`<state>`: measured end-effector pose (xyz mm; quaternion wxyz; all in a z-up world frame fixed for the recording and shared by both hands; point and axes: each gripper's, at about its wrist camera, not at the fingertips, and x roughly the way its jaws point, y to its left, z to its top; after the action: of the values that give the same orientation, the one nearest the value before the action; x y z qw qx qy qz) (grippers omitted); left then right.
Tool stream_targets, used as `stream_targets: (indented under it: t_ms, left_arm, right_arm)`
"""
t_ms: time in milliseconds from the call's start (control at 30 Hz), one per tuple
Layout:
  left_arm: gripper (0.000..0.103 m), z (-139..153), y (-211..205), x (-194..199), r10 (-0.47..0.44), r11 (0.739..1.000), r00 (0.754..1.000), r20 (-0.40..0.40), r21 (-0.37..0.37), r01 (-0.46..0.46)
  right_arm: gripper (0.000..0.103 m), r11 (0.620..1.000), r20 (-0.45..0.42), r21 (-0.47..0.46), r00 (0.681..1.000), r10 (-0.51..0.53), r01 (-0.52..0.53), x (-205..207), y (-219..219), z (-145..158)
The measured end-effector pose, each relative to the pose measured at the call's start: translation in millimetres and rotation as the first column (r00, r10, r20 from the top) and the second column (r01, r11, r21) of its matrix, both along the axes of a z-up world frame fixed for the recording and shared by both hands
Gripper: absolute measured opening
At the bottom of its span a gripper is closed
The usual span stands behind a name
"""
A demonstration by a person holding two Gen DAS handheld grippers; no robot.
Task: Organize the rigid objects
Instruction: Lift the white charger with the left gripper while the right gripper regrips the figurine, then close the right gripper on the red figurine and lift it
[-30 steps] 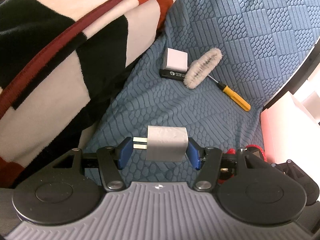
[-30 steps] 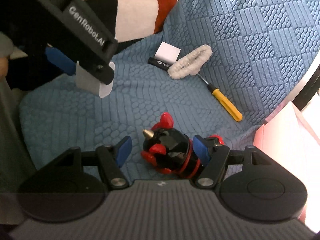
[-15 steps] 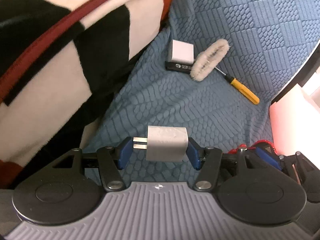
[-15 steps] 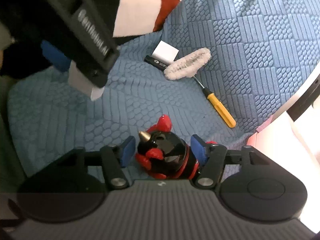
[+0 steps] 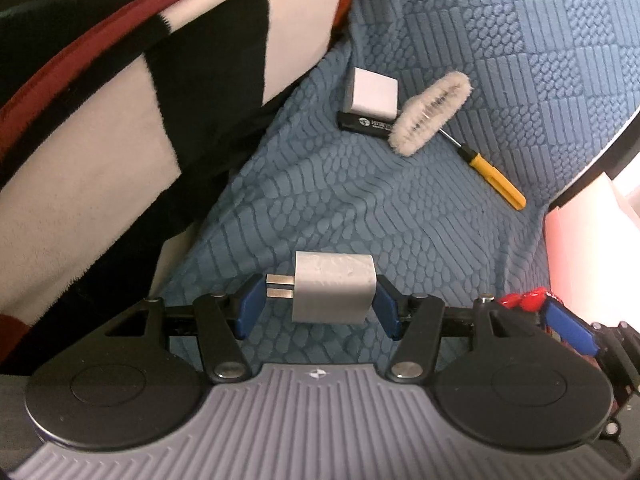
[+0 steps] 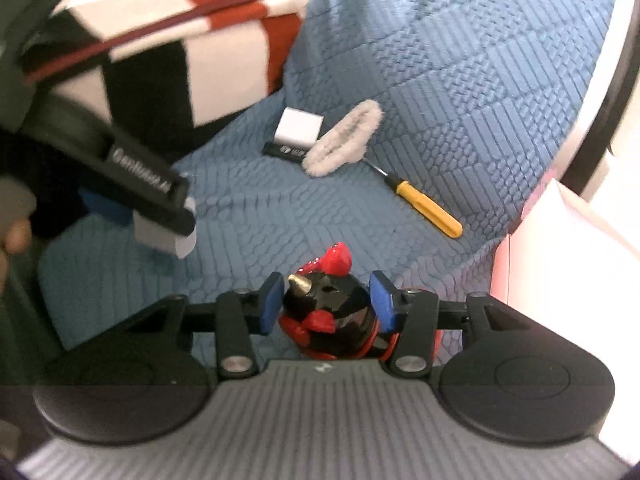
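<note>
Tongs both loaded: left tongs [image 5: 318, 302] grip the charger [image 5: 334, 288], right tongs [image 6: 326, 300] clamp the toy [image 6: 328, 320]. Carrying step, I'd say; next, set them beside the brush [image 5: 430, 114] ahead.

The left gripper [image 5: 318, 306] has two blue pads [image 5: 249, 307] on black link arms with silver screws [image 5: 228, 369]; behind them sit two black round discs and a ribbed grey body with a small white logo; the right gripper [image 6: 326, 302] matches it; white lettering marks the left gripper's black side [image 6: 138, 170]; bare fingertips [image 6: 14, 236] show beside it.
</note>
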<state>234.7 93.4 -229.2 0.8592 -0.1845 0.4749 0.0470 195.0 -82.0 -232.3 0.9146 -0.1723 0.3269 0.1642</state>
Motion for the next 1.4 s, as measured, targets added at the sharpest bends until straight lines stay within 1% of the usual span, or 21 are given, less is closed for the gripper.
stream_targets:
  t_ms: [133,200,233,267,300,433,567,633,767,833,900,933,967,1000,1133,1200,1233,1267,1300,1333,1400]
  left_arm:
    - [0.064,0,-1,2,-0.004,1.000,1.000,0.000,-0.006,0.004]
    - [0.064,0,-2,2,-0.009,1.000,1.000,0.002,-0.004,0.009]
    - [0.064,-1,-3,3,-0.012,1.000,1.000,0.004,-0.004,0.012]
    - [0.064,-1,-4,3,-0.014,1.000,1.000,0.004,-0.002,0.014]
    - [0.064,-1,-4,4,-0.016,1.000,1.000,0.004,-0.001,0.016]
    - [0.064,-3,-7,6,-0.026,1.000,1.000,0.001,-0.001,0.026]
    - [0.064,-5,-9,7,-0.035,0.999,0.999,-0.003,0.001,0.035]
    - [0.064,-5,-10,7,-0.036,0.999,0.999,-0.002,0.000,0.036]
    - [0.064,-7,-11,8,-0.039,0.999,0.999,-0.003,0.002,0.039]
    - [0.064,-7,-12,9,-0.044,0.999,0.999,-0.004,0.002,0.044]
    - [0.064,-8,-14,9,-0.048,0.999,0.999,-0.003,0.003,0.048]
    - [0.064,-8,-14,10,-0.051,0.999,0.999,-0.002,0.003,0.051]
    - [0.064,-8,-15,10,-0.054,0.999,0.999,-0.002,0.004,0.054]
    - [0.064,-8,-16,10,-0.058,0.998,0.998,-0.002,0.004,0.058]
    - [0.064,-8,-19,10,-0.070,0.998,0.998,0.001,0.006,0.070]
    - [0.064,-8,-20,10,-0.074,0.997,0.997,0.002,0.008,0.074]
    - [0.064,-8,-20,10,-0.076,0.997,0.997,0.003,0.009,0.076]
    - [0.064,-9,-21,10,-0.077,0.997,0.997,0.003,0.009,0.077]
    - [0.064,-9,-21,11,-0.078,0.997,0.997,0.003,0.009,0.078]
    - [0.064,-9,-21,11,-0.079,0.997,0.997,0.003,0.007,0.079]
    - [0.064,-9,-22,11,-0.080,0.997,0.997,0.004,0.006,0.080]
  right_arm:
    - [0.045,0.999,0.019,0.047,1.000,-0.010,0.009,0,-6,8]
    - [0.043,0.995,0.016,0.095,1.000,-0.013,0.011,0,-10,12]
    - [0.038,0.992,0.010,0.124,1.000,-0.017,0.015,0,-13,14]
    - [0.023,0.988,0.014,0.154,1.000,-0.018,0.016,1,-16,16]
    - [0.013,0.983,0.022,0.182,1.000,-0.018,0.014,1,-17,18]
    - [0.012,0.981,0.042,0.191,0.999,-0.030,0.022,2,-20,21]
    - [0.012,0.983,-0.023,0.172,0.998,-0.059,0.062,11,-23,11]
    - [0.013,0.981,-0.022,0.176,0.997,-0.078,0.080,11,-24,10]
    - [0.014,0.969,-0.005,0.224,0.994,-0.109,0.107,9,-32,16]
    - [0.014,0.966,-0.001,0.223,0.991,-0.130,0.127,8,-36,17]
    - [0.019,0.965,0.010,0.214,0.987,-0.159,0.153,8,-39,18]
    - [0.028,0.964,0.011,0.213,0.986,-0.167,0.161,8,-41,18]
    - [0.039,0.963,0.009,0.213,0.985,-0.173,0.167,8,-42,18]
    - [0.042,0.962,0.005,0.208,0.984,-0.180,0.175,10,-43,17]
    - [0.044,0.969,0.015,0.188,0.986,-0.167,0.161,11,-42,16]
    - [0.047,0.972,0.028,0.174,0.986,-0.167,0.160,11,-39,16]
    - [0.054,0.973,0.032,0.169,0.986,-0.165,0.157,11,-39,16]
    - [0.066,0.974,0.038,0.164,0.986,-0.162,0.154,11,-38,16]
    - [0.074,0.976,0.049,0.157,0.985,-0.163,0.153,11,-37,17]
    - [0.087,0.976,0.060,0.141,0.983,-0.176,0.166,11,-36,17]
    - [0.087,0.975,0.064,0.122,0.978,-0.196,0.187,12,-36,15]
